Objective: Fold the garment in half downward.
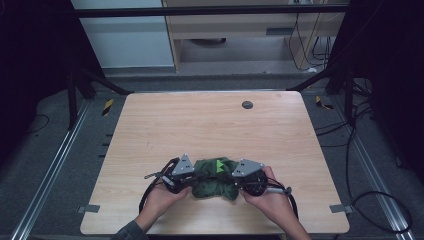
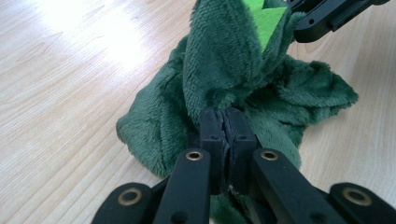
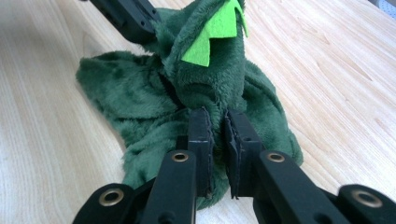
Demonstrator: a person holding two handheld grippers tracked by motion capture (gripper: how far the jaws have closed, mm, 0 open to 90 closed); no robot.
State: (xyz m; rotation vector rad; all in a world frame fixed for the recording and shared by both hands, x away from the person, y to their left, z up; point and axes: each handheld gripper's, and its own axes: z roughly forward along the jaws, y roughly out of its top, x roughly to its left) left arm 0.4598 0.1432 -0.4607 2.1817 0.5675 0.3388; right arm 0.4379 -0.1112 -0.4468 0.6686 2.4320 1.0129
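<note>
Near the front edge of the wooden table (image 1: pixel 150 125) lies a crumpled dark green plush cloth (image 1: pixel 215 179) with a bright green felt spike (image 3: pixel 212 35). Its left side is pinched in the left gripper (image 2: pixel 226 123), jaws pressed together; the right gripper (image 3: pixel 217 123) nips the opposite side, jaws nearly closed on a fold.

My table (image 1: pixel 210 125) was a light wood-grain top, roughly square, with a small dark round disc (image 1: pixel 247 104) set near its far edge, right of centre. One thing lay directly on it: a crumpled dark green plush cloth (image 1: pixel 215 180) with a bright green felt patch (image 1: pixel 219 165), bunched up near my edge. Two grey tabs (image 1: pixel 88 208) sat at the near corners.
</note>
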